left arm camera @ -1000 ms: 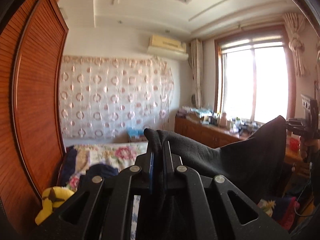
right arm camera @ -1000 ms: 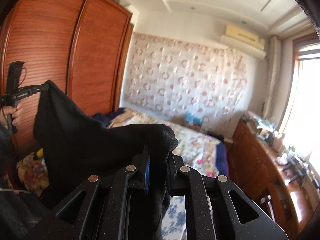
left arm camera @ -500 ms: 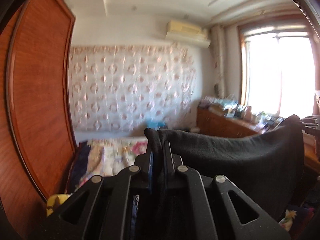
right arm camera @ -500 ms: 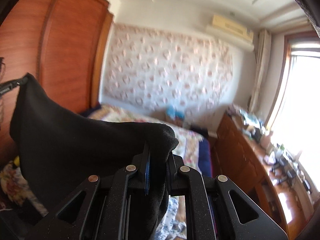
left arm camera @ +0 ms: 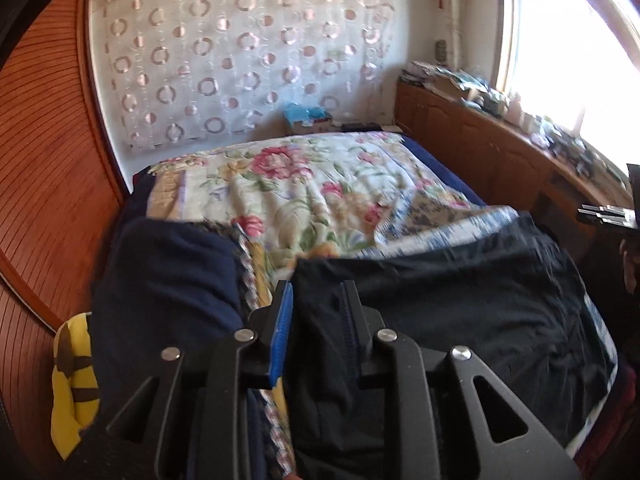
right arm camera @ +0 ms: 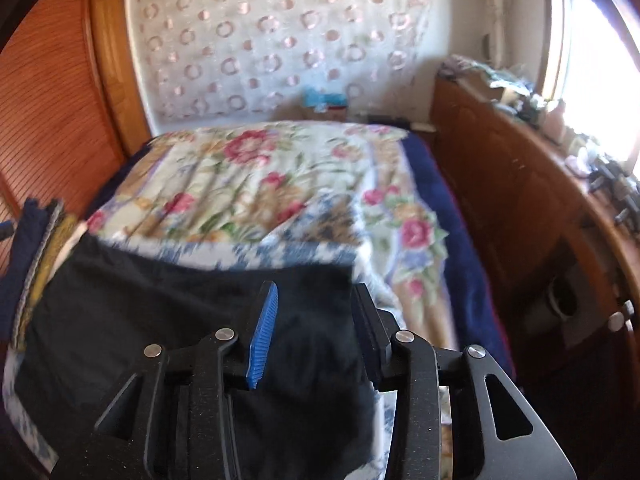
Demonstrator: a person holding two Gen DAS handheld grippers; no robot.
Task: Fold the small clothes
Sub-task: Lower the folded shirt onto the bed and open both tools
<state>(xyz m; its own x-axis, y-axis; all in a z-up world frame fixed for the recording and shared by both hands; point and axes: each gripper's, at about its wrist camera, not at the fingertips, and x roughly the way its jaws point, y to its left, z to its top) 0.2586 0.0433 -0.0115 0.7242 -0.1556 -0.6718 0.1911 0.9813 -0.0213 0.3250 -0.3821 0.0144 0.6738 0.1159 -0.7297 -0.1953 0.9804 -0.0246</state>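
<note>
Black garment (left arm camera: 460,300) lies spread on a floral bedspread (left arm camera: 304,184). Left gripper (left arm camera: 316,300) and right gripper (right arm camera: 314,308) have just been opening; the cloth sits loose between their parted jaws

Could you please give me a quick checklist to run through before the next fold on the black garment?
1. Black garment lies on the bed: ok.
2. Left tongs have just been opening, pads clear of the cloth between them: ok.
3. Right tongs have just been opening, pads clear of the cloth between them: ok.
4. Garment spread flat, no wrinkles: cannot tell, the pictures are blurred.
5. Navy pile beside the garment, not overlapping it: cannot tell.
</note>
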